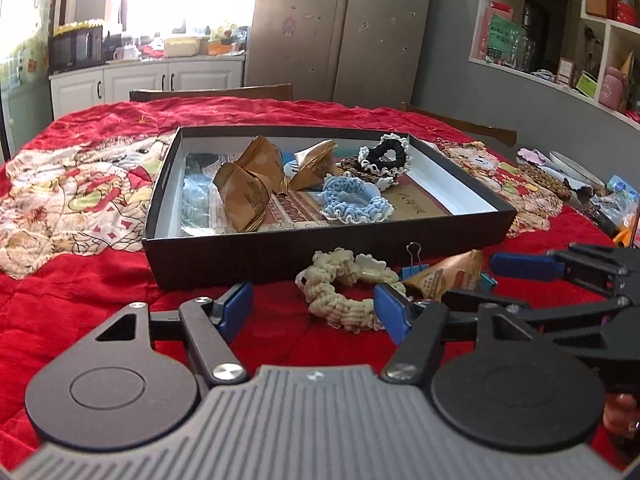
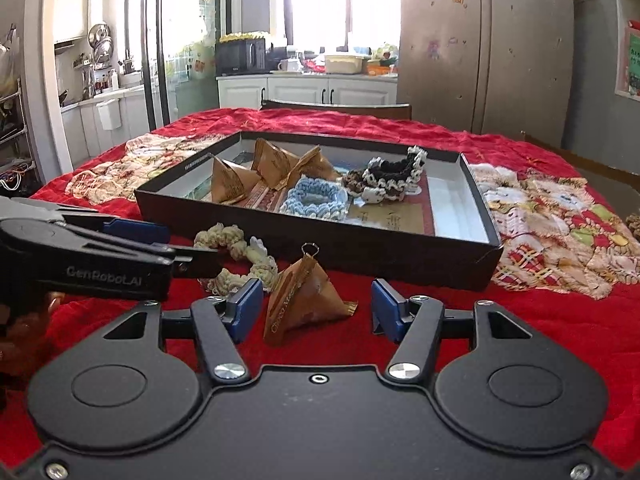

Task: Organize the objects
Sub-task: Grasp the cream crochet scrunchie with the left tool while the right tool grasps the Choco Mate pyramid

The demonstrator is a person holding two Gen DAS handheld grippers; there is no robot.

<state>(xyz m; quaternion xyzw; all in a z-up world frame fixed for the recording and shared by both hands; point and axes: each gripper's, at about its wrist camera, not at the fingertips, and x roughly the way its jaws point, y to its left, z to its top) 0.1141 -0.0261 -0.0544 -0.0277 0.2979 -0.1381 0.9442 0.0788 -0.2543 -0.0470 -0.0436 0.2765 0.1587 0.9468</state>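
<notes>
2 loose items: cream scrunchie (image 1: 344, 292) and brown triangular snack packet (image 2: 304, 300), both on the red cloth (image 1: 80, 320) just in front of the black box (image 1: 256, 248), neither yet inside.
Box contents: 3 similar brown packets (image 1: 244, 184), 1 blue scrunchie (image 1: 352, 200) and 1 black-and-white scrunchie (image 1: 384, 156), with a darker brown one just beside it; bare floor shows at the right end.
Left gripper (image 1: 316, 308): jaws fairly wide, nothing held; the scrunchie lies partly between the blue pads, its right end against or behind the right pad, contact unclear.
Right gripper (image 2: 316, 308): jaws at a middling width, holding nothing; the packet stands between the pads, near the left one, well apart from the right.
Step in hand: judged as a paired pick, 1 item per gripper.
Doing it well, left: centre the pads across 1 band of the loop, not the hollow; soft yarn will squash, so close fully.
Doing it well, right: shift slightly left so the packet sits midway; pinch its flat faces low, gently, since a puffed packet may slip or crush.
Watch: blue binder clip (image 1: 416, 268) lies touching or just behind the packet and could be dragged.
Placement: packet beside the packets, scrunchie beside the scrunchies.
</notes>
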